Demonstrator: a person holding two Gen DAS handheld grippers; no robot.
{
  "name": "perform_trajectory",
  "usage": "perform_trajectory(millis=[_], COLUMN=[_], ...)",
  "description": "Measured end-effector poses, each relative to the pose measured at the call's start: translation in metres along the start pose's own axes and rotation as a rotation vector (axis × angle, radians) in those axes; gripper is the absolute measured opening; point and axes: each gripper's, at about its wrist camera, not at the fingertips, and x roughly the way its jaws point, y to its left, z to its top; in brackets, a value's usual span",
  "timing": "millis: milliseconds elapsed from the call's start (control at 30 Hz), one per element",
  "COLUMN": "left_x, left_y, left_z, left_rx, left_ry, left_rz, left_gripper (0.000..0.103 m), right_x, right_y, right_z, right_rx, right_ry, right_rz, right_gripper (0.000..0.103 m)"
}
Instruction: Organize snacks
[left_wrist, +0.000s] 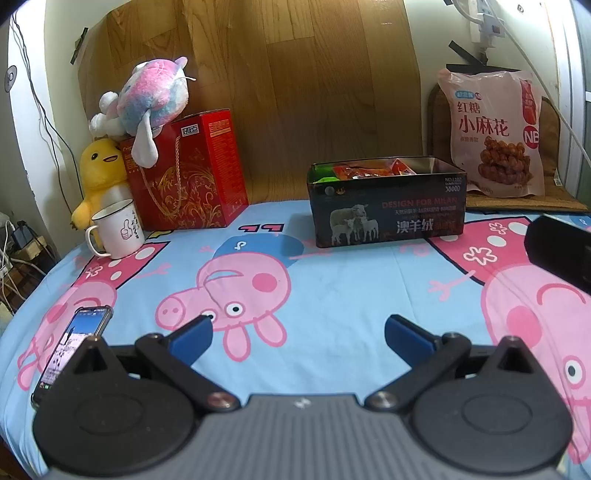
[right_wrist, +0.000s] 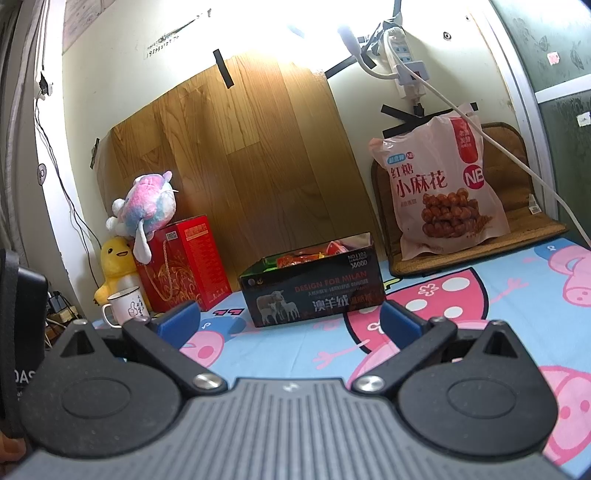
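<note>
A black tin box (left_wrist: 388, 206) printed with sheep stands open on the Peppa Pig cloth, holding red and orange snack packets (left_wrist: 369, 170); it also shows in the right wrist view (right_wrist: 314, 291) with its packets (right_wrist: 314, 256). A big pink snack bag (left_wrist: 495, 133) leans upright against the wall at the back right, seen too in the right wrist view (right_wrist: 447, 192). My left gripper (left_wrist: 298, 332) is open and empty, low over the cloth in front of the box. My right gripper (right_wrist: 290, 317) is open and empty, also short of the box.
A red gift box (left_wrist: 192, 170) with a plush toy (left_wrist: 155, 99) on top, a yellow duck plush (left_wrist: 99, 173) and a white mug (left_wrist: 118, 229) stand at the back left. A phone (left_wrist: 70, 347) lies at the near left. A power cord (right_wrist: 498, 147) hangs past the bag.
</note>
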Motion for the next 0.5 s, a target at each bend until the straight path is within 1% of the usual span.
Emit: perform_trajectory(millis=[500], left_x=[-0.0006], left_y=[-0.0008], left_z=[-0.0004], left_rx=[0.002], left_ry=[0.000], left_rz=[-0.001], left_gripper=[0.103], right_x=[0.0001], right_y=[-0.0004], right_z=[-0.0006], right_rx=[-0.001], right_ry=[0.001], right_rz=[0.000], right_gripper=[0.103])
